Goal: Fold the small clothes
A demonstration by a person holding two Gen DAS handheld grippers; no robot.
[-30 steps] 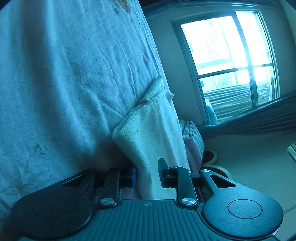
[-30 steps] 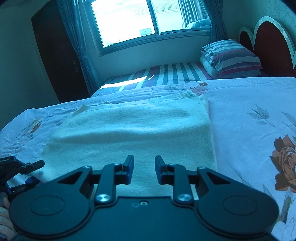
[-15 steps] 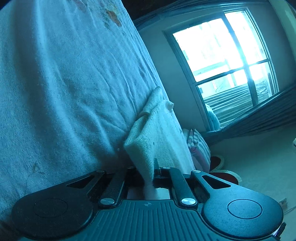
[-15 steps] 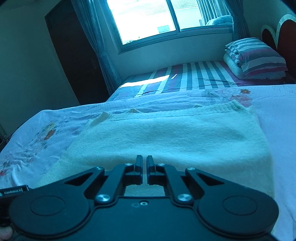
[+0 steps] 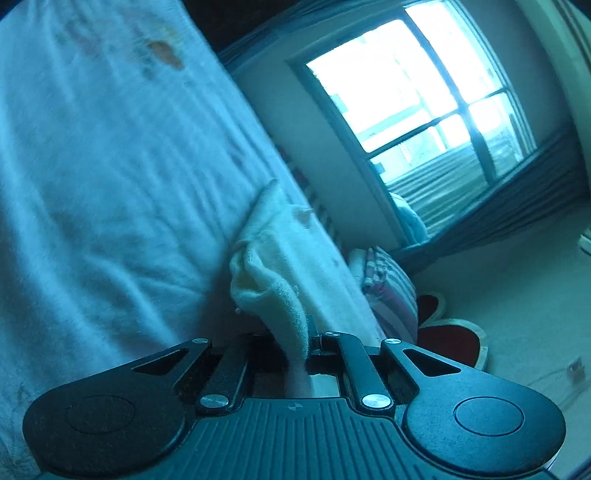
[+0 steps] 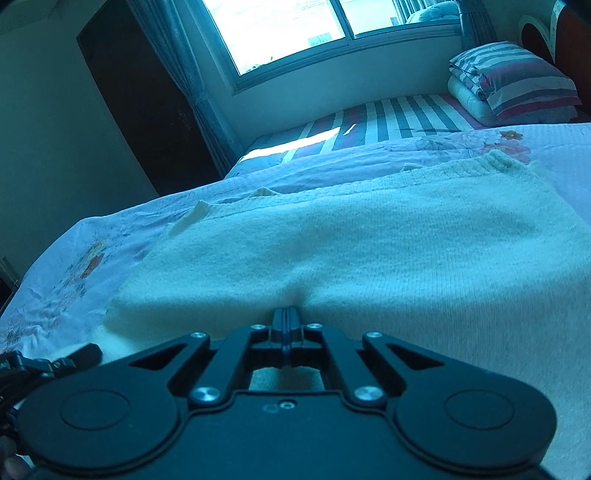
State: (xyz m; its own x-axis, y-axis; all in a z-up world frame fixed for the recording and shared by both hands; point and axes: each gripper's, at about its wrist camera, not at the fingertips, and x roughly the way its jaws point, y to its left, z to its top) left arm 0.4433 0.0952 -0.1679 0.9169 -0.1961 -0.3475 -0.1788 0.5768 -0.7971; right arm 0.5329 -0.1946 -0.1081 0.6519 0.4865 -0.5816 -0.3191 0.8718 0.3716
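Note:
A cream knitted sweater (image 6: 369,251) lies folded flat on the floral bedsheet (image 6: 74,266). My right gripper (image 6: 284,317) is shut on its near edge, and the knit puckers at the fingertips. In the left wrist view, which is tilted sideways, my left gripper (image 5: 308,338) is shut on the sweater's (image 5: 280,273) left corner, and the cloth bunches up between the jaws. The left gripper also shows at the lower left of the right wrist view (image 6: 55,363).
A second bed with a striped sheet (image 6: 388,114) stands beyond under the window (image 6: 295,26). Striped folded bedding (image 6: 513,85) sits by a red headboard (image 6: 569,40) at the right. A dark doorway (image 6: 147,110) is at the left.
Both grippers have moved forward and closed on the sweater's near edge. The left gripper has lifted its corner, and the cloth is bunched.

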